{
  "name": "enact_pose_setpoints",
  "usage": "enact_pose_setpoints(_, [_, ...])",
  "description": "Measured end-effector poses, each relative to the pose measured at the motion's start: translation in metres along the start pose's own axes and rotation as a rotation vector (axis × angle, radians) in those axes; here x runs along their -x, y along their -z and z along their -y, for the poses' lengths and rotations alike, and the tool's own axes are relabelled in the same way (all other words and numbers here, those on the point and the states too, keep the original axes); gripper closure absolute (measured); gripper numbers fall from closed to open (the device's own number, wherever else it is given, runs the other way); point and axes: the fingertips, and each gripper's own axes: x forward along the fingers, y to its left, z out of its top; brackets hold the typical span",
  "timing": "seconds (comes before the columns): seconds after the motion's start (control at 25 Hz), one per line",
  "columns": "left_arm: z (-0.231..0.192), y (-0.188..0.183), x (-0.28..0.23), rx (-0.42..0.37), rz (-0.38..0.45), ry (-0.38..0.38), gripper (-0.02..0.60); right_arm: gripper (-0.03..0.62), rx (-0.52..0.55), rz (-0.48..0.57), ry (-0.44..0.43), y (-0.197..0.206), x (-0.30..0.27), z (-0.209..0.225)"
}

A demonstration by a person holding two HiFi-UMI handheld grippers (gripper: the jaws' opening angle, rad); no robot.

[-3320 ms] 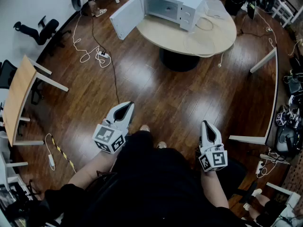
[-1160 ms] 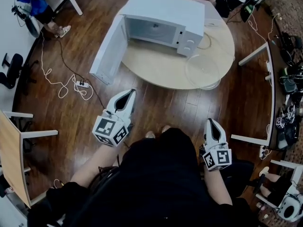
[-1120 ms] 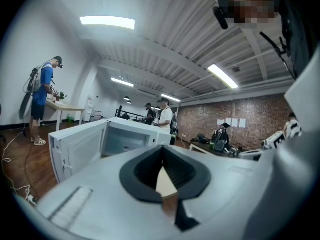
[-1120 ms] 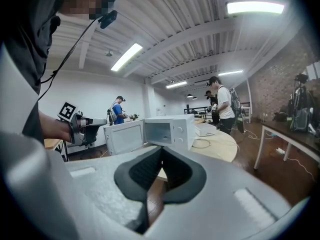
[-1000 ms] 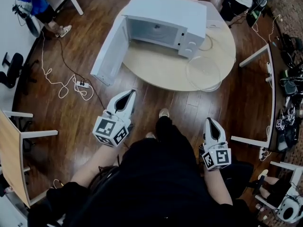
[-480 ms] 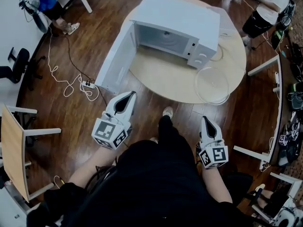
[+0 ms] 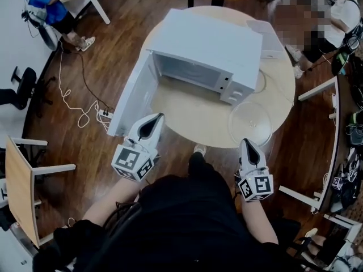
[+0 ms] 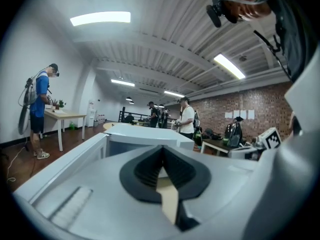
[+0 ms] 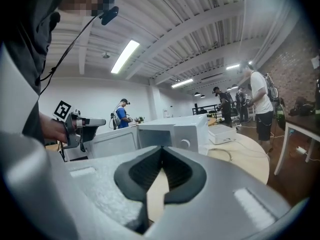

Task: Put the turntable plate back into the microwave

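At the far left, a person in a blue top (image 7: 48, 7) is standing by a white-legged desk. A thin white cable (image 7: 71, 98) is looping across the glossy dark plank floor (image 7: 74, 146) to a power strip (image 7: 105, 113).

The left gripper (image 7: 153, 120), a smooth grey shell with a marker cube at its back, is hanging over the floor just on the near side of the microwave door (image 7: 129, 103). The door is a flat white panel and is standing wide open to the left. In the left gripper view its ribbed black pads (image 8: 145, 171) are meeting at the tips, with only a teardrop-shaped gap behind them — the jaws are closed on nothing.

The microwave (image 7: 210, 41) is a boxy, matte white shell sitting on a round table (image 7: 187, 109) with a pale wood top. Its open cavity is facing the near side, and two round knobs are showing on the control panel at its right end.

The turntable plate (image 7: 250, 122) is lying flat on the table, outside the microwave, just near and right of the control panel and close to the table's near-right edge. It is a clear glass disc with a raised rim, and the wood is showing through it.

The right gripper (image 7: 248, 146) is pointing at the plate's near rim from the near side. In the right gripper view its pads (image 9: 145, 174) are pressing together at the tips — closed, holding nothing.

Farther right, a shallow white rectangular box (image 7: 269, 38) is sitting on the table's far side. A person in a white shirt (image 7: 340, 21) is standing beyond it.
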Motion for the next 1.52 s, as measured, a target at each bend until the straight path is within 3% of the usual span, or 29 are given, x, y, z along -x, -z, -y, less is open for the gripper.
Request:
enact_pose_setpoints(0.2, [-0.011, -0.015, -0.041, -0.022, -0.027, -0.012, 0.577, 0.592, -0.022, -0.077, 0.098, 0.018, -0.017, 0.046])
enact_pose_setpoints(0.4, [-0.020, -0.031, -0.073, -0.060, -0.017, 0.004, 0.575, 0.592, -0.067, -0.063, 0.142, 0.021, -0.041, 0.081])
enact_pose_setpoints(0.92, [-0.042, -0.061, -0.113, -0.086, 0.040, 0.030, 0.575, 0.592, -0.062, -0.055, 0.188, 0.013, -0.070, 0.109])
enact_pose_setpoints(1.12, [-0.055, -0.062, -0.122, -0.073, 0.039, 0.092, 0.575, 0.592, -0.077, -0.035, 0.249, 0.007, -0.073, 0.106])
enact_pose_setpoints(1.2, [-0.059, -0.062, -0.126, -0.070, 0.025, 0.129, 0.575, 0.592, -0.100, -0.015, 0.312, 0.009, -0.069, 0.113])
enact_pose_setpoints(1.32, [-0.065, -0.066, -0.132, -0.080, 0.012, 0.182, 0.575, 0.592, -0.168, 0.003, 0.473, 0.020, -0.046, 0.141])
enact_pose_setpoints(1.52, [-0.070, -0.075, -0.140, -0.102, -0.006, 0.269, 0.575, 0.592, -0.286, -0.021, 0.673, 0.057, 0.003, 0.167])
